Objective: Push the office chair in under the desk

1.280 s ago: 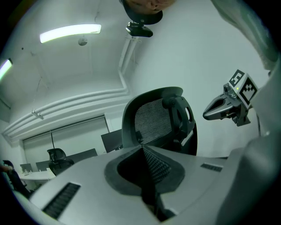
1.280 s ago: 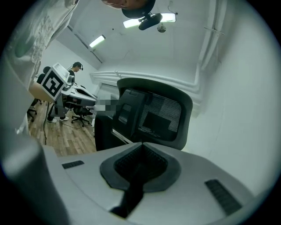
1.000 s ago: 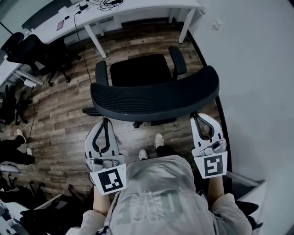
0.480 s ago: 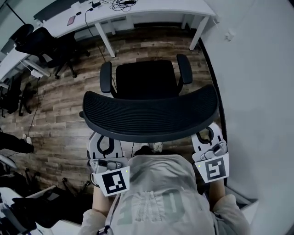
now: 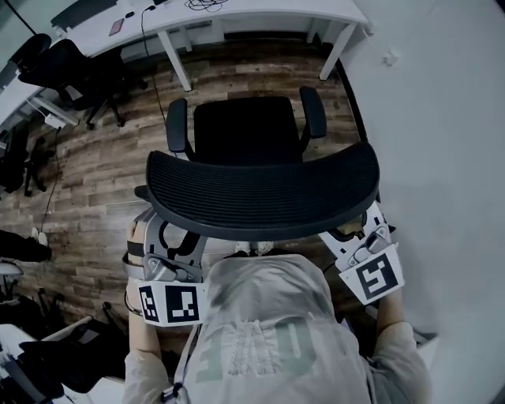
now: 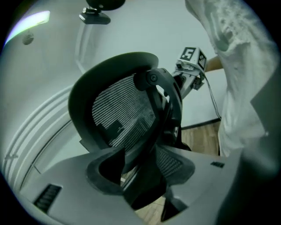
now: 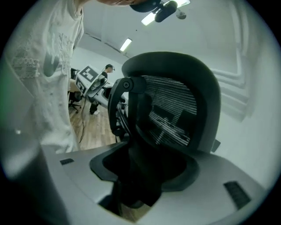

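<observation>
The black mesh office chair stands with its seat [image 5: 245, 130] facing the white desk [image 5: 260, 14] at the top of the head view. Its curved backrest [image 5: 260, 193] is nearest me. My left gripper [image 5: 175, 241] sits behind the backrest's left end, and my right gripper [image 5: 357, 230] behind its right end, both with tips hidden under the rim. Both sets of jaws are opening. In the left gripper view the gripper [image 6: 140, 169] has the backrest [image 6: 118, 118] edge in its wide gap. The right gripper [image 7: 145, 169] likewise straddles the backrest [image 7: 175, 114] edge.
A pale wall [image 5: 442, 118] runs close along the chair's right side. Other black chairs [image 5: 71, 75] and a second desk stand at the left. A cable [image 5: 59, 185] trails across the wooden floor. The person's feet [image 5: 256, 248] are just behind the chair base.
Both grippers moved forward to the backrest, their tips now under its rim. The jaws went from closed to spread wide. The left gripper has rolled, turning its marker cube.
</observation>
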